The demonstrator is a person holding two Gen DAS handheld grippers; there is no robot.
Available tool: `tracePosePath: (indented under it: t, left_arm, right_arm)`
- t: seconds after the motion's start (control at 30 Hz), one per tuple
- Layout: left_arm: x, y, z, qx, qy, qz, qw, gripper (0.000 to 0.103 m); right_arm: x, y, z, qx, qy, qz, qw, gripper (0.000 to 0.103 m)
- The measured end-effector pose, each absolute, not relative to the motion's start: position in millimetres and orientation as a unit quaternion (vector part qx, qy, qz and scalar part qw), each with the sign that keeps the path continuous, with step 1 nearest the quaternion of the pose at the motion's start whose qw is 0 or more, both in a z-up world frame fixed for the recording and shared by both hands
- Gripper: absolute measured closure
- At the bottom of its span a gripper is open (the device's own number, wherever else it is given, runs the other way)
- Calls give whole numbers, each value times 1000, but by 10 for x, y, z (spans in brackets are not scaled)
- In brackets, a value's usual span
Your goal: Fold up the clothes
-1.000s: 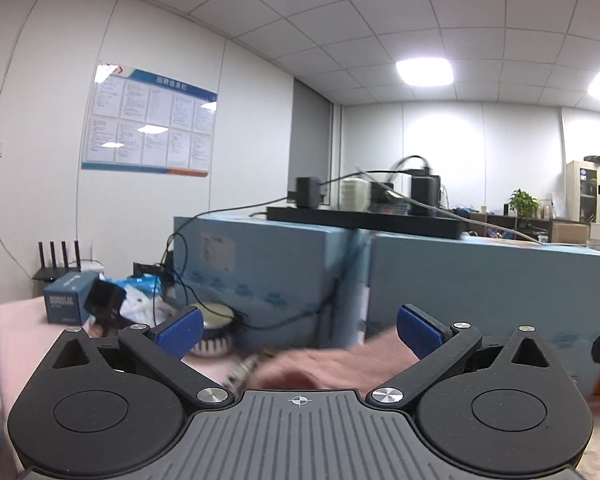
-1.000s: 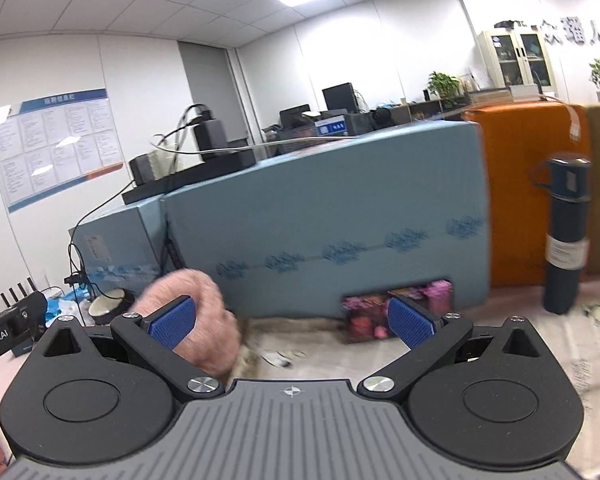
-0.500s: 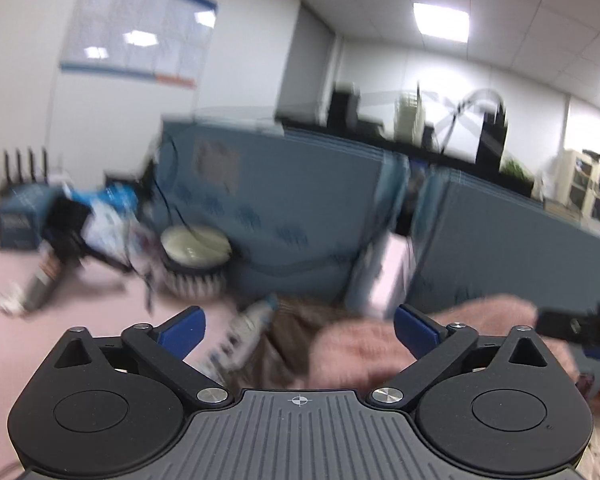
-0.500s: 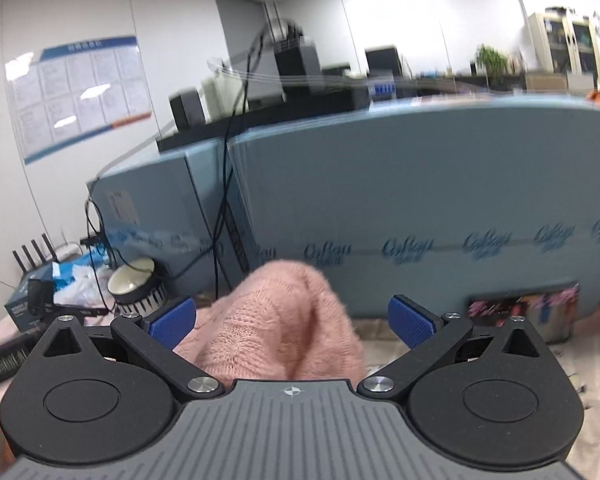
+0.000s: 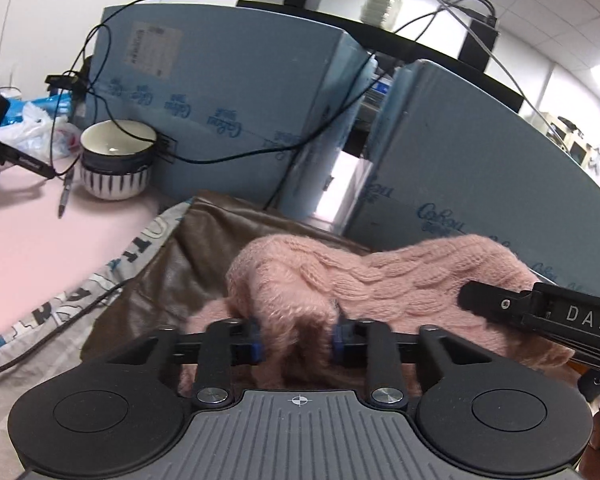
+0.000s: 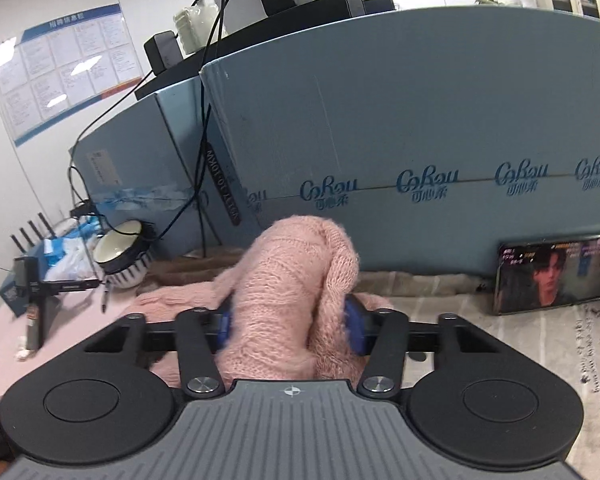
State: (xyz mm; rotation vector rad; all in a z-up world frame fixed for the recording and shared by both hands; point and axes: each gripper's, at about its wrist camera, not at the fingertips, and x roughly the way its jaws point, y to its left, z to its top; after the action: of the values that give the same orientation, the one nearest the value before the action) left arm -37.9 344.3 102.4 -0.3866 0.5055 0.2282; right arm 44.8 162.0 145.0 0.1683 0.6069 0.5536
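Note:
A fuzzy pink knitted sweater [image 5: 380, 276] lies bunched over a brown leather garment [image 5: 204, 248] on the table. My left gripper [image 5: 296, 340] is shut on a fold of the pink sweater, blue pads pressed into the knit. In the right wrist view the same pink sweater [image 6: 296, 276] rises in a hump between the fingers, and my right gripper [image 6: 292, 324] is shut on it. The right gripper's black body [image 5: 540, 312] shows at the right edge of the left wrist view, against the sweater.
Blue cardboard boxes [image 6: 380, 120] wall off the back, cables hanging over them. A striped bowl [image 5: 116, 164], a pen and plastic bags sit on the pink surface at left. A phone [image 6: 556, 272] playing video leans on the box at right. Grey printed cloth [image 5: 60, 312] covers the table.
Both grippers dropped down from pointing across the room onto the pink sweater and went from open to shut on its folds. The sweater is now bunched up between them.

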Motion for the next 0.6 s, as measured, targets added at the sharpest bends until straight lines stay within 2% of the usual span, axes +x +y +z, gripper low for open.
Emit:
tracePosePath:
  t: [0.07, 0.17, 0.33, 0.47, 0.6]
  left_arm:
    - [-424, 3400, 1093, -183, 233, 114, 948, 85]
    - [-545, 3343, 1244, -178, 203, 121, 955, 87]
    - [-938, 3065, 1741, -158, 121, 122, 972, 87]
    - [-1271, 2740, 2166, -133, 54, 105, 984, 87]
    - [-1397, 2320, 2312, -118, 45, 43, 991, 87]
  right_arm:
    - [402, 1597, 1529, 87, 285, 287, 911, 70]
    - [327, 1549, 1667, 102, 269, 316, 904, 72]
    - [118, 1231, 2045, 191, 241, 368, 878, 73]
    - [-106, 704, 2345, 263, 218, 393, 853, 73]
    - [-275, 5, 2390, 345, 237, 372, 829, 73]
